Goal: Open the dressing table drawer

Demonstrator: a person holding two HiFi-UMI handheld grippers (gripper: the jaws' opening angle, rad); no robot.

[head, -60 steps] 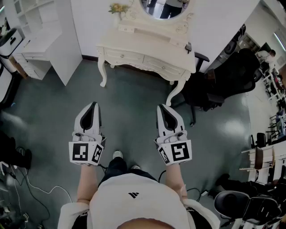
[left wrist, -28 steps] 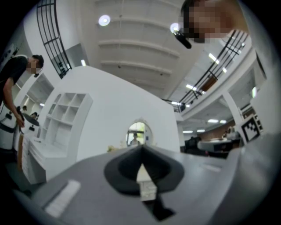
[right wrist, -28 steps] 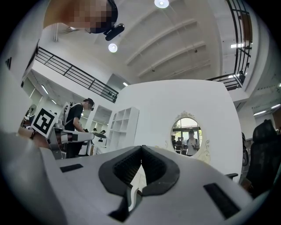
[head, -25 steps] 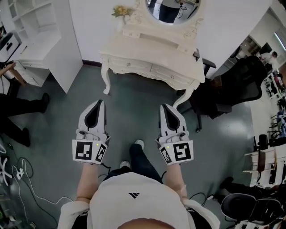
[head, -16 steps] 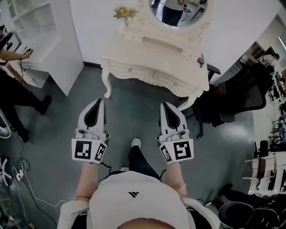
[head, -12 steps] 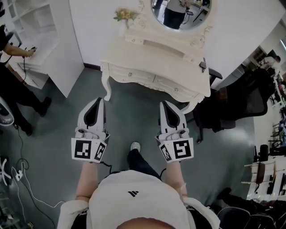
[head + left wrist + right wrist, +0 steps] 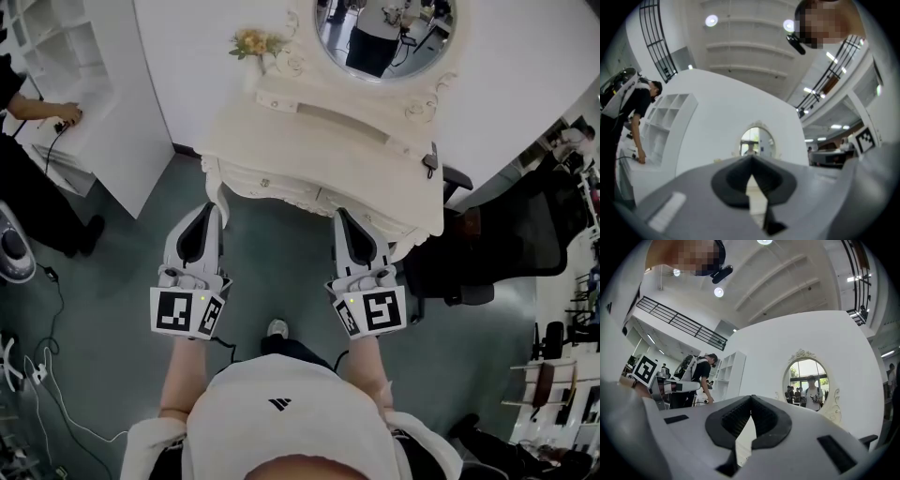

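Note:
The cream dressing table (image 7: 319, 131) stands straight ahead against the white wall, with an oval mirror (image 7: 384, 33) on top. Its front holds a left drawer (image 7: 272, 183) with a small knob and a right drawer (image 7: 375, 216), both pushed in. My left gripper (image 7: 214, 206) points at the table's left leg area, just short of the front. Next to it my right gripper (image 7: 339, 215) reaches the table's front edge, below the right drawer. Both are shut and hold nothing. The left gripper view shows its jaws (image 7: 751, 157) meeting, and the right gripper view shows the same (image 7: 751, 397).
A vase of flowers (image 7: 251, 44) and a small black item (image 7: 431, 159) sit on the table top. A white shelf unit (image 7: 94, 94) with a person (image 7: 28, 187) at it stands left. A black office chair (image 7: 506, 234) is right. Cables (image 7: 37, 394) lie on the floor.
The dressing table has come much closer and both grippers have advanced side by side up to its front. The jaws have stayed shut.

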